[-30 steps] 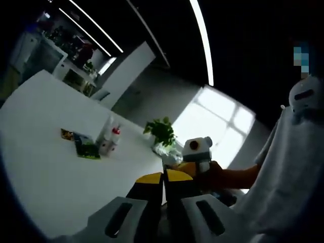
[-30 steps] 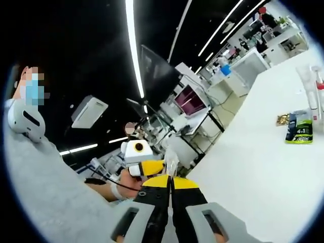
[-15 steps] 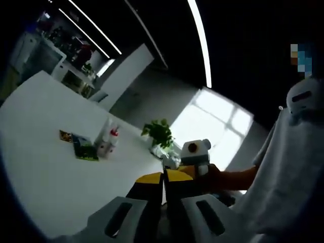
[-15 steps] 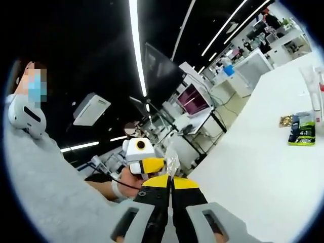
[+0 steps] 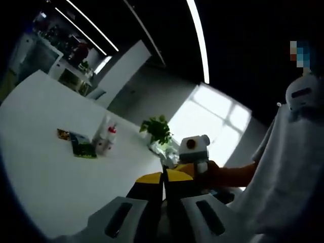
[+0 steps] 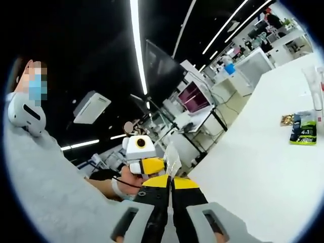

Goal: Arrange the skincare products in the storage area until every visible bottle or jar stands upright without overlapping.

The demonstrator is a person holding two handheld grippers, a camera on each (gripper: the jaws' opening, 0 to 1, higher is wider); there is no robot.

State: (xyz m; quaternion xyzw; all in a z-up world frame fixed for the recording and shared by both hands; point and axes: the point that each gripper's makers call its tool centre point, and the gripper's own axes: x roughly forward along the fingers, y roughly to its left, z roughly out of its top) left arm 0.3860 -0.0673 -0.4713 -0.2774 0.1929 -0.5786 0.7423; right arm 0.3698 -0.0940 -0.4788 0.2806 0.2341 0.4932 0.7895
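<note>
Rising from the bottom of the left gripper view, the left gripper (image 5: 163, 177) has its yellow-tipped black jaws pressed together with only a thin seam between them and nothing held. Just past those tips, the right gripper (image 5: 188, 169) comes in from the right, carried by the person's hand (image 5: 215, 174); a grey sleeve (image 5: 283, 172) runs up that side of the picture. In the right gripper view, the right gripper (image 6: 171, 179) is likewise closed tight, and a small clear, crinkled scrap (image 6: 172, 159) pokes up right at its tips; whether the jaws pinch it cannot be told. Beside it, from the left, sits the left gripper (image 6: 152, 165) with a hand (image 6: 124, 188) behind it.

The white worktop (image 5: 45, 162) spreads away from both grippers. Well out on it stand the skincare products: a pale bottle (image 5: 103, 132) and a smaller bottle with a red cap (image 5: 110, 137), both upright and close together, with a green packet (image 5: 81, 147) lying flat next to them and a small dark sachet (image 5: 63, 134) just beyond. The right gripper view shows the green packet (image 6: 301, 130), the sachet (image 6: 287, 120) and a clear upright tube (image 6: 314, 91) at its right edge. A leafy plant (image 5: 158, 130) stands at the worktop's far edge, before a bright window (image 5: 212, 121).
</note>
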